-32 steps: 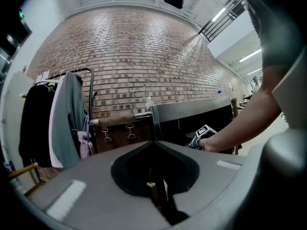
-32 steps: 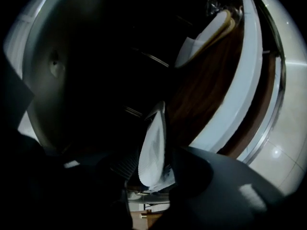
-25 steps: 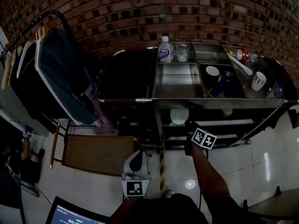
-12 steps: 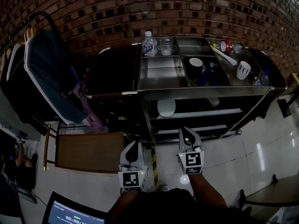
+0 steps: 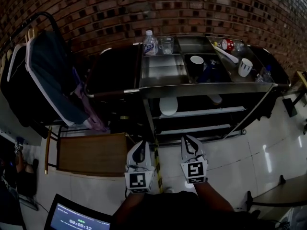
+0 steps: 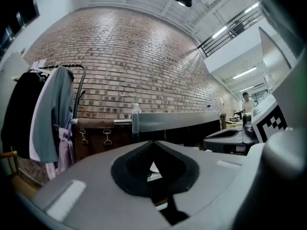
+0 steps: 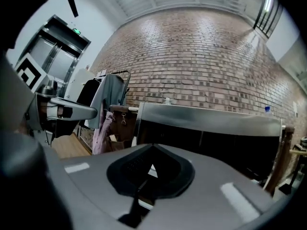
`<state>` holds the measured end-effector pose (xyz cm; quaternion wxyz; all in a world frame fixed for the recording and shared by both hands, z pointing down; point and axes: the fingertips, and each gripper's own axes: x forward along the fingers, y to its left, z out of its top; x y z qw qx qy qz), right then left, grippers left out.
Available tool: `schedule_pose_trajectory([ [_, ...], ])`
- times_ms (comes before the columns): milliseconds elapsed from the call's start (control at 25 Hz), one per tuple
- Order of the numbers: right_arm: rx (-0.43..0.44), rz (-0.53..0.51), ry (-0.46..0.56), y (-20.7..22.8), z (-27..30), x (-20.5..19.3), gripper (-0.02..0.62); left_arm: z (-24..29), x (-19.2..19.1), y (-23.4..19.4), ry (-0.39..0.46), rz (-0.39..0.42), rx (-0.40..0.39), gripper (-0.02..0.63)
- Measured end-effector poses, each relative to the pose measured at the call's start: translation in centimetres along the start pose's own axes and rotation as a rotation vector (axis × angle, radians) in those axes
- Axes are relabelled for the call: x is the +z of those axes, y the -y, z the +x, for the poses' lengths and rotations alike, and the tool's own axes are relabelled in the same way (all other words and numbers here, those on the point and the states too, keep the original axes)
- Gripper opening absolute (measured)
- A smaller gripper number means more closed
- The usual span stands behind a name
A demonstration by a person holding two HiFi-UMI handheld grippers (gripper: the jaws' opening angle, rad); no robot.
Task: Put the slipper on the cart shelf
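A white slipper (image 5: 169,106) lies on the middle shelf of the steel cart (image 5: 206,87), left of centre, with no gripper touching it. A second pale thing (image 5: 215,98) sits further right on that shelf. Both grippers hang side by side low over the tiled floor, well short of the cart. My left gripper (image 5: 140,146) is shut and empty, and its own view shows the jaws (image 6: 153,145) closed together. My right gripper (image 5: 190,140) is also shut with nothing between its jaws (image 7: 152,150).
The cart top carries a water bottle (image 5: 150,43), a glass (image 5: 167,45), mugs (image 5: 196,60) and other small items. A clothes rack (image 5: 45,75) with hanging garments stands at the left. A low wooden board (image 5: 91,155) lies left of the grippers. A laptop screen (image 5: 79,219) shows at the bottom left.
My right gripper has drawn back from the cart's middle shelf to beside the left gripper, and its jaws have closed empty. The white slipper stays on the shelf.
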<state>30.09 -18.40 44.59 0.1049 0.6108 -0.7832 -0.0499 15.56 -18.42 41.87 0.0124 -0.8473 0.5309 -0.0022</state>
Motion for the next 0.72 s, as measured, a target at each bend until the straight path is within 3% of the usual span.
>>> schedule_pose_trajectory([
  [720, -0.017, -0.084, 0.060, -0.7, -1.6, 1.7, 0.002, -1.8, 1.1, 0.6, 0.022, 0.043, -0.010, 0.015],
])
